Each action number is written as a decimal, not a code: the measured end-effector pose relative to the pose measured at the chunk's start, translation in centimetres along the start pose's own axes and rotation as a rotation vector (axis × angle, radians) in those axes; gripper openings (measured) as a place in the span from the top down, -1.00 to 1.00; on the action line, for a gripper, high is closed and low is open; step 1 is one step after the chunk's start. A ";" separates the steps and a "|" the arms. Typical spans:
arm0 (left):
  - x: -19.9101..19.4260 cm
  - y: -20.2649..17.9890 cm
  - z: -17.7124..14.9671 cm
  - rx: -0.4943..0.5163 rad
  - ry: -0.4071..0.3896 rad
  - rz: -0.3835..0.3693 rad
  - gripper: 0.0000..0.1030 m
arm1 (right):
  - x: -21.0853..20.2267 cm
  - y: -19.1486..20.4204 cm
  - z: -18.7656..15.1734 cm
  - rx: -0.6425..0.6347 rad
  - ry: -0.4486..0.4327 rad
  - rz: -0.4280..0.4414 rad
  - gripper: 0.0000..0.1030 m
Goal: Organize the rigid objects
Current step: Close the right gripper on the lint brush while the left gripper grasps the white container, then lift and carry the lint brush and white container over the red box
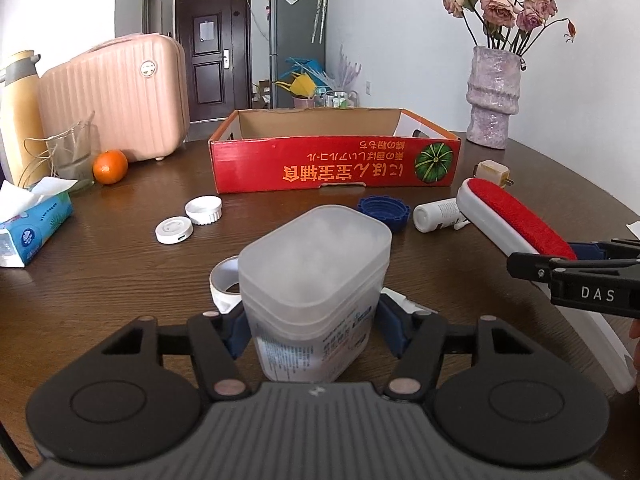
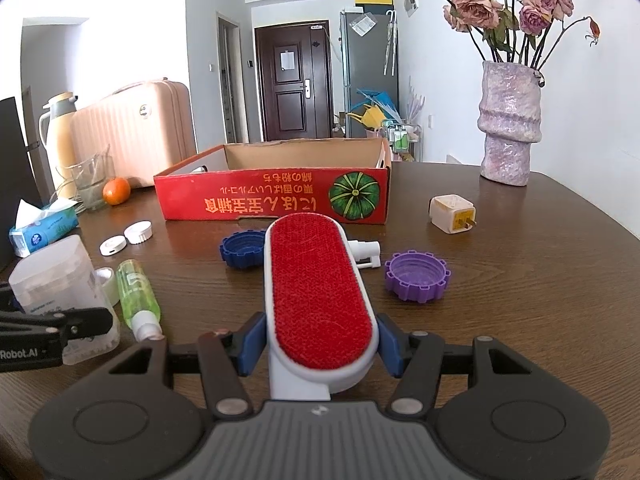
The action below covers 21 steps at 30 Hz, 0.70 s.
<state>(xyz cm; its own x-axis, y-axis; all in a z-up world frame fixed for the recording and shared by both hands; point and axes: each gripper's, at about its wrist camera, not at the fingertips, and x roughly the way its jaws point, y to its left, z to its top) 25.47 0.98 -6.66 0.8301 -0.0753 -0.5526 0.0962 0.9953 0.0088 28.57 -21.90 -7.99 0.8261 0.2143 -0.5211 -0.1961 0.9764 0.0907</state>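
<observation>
While the left gripper (image 1: 314,326) is clamped on a frosted tub (image 1: 316,280), its blue pads pressed to both sides, the right gripper (image 2: 320,346) is clenched on a red lint brush (image 2: 318,292) by its white rim. Both things sit low over the brown table (image 2: 520,320), in front of the red box (image 2: 276,200), which stands open. The left view alone shows a white bottle (image 1: 438,213) lying past the brush and a tape roll (image 1: 224,282) touching the tub's left side. Only the right view shows a purple cap (image 2: 416,276) right of the brush, a green spray bottle (image 2: 138,296) lying just beside the tub, and a plug (image 2: 452,214) near the vase (image 2: 510,124). Both views catch the blue cap (image 2: 242,250), 2 white discs (image 1: 188,220) and an orange (image 1: 110,166).
</observation>
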 end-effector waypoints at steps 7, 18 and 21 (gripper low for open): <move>-0.9 0.3 0.3 -0.018 -0.025 0.017 -0.24 | -0.2 0.0 0.1 0.002 -0.006 0.003 -0.11; -2.5 0.5 2.3 -0.031 -0.079 0.026 -0.24 | -1.4 0.5 1.4 -0.006 -0.037 0.016 -0.11; -2.8 0.5 2.9 -0.030 -0.091 0.032 -0.24 | -1.6 0.9 1.9 -0.008 -0.042 0.018 -0.11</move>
<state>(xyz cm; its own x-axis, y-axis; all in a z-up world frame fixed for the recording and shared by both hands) 24.84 1.53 -2.67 0.8790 -0.0476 -0.4745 0.0539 0.9985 -0.0003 28.08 -21.33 -5.46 0.8439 0.2329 -0.4833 -0.2153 0.9722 0.0925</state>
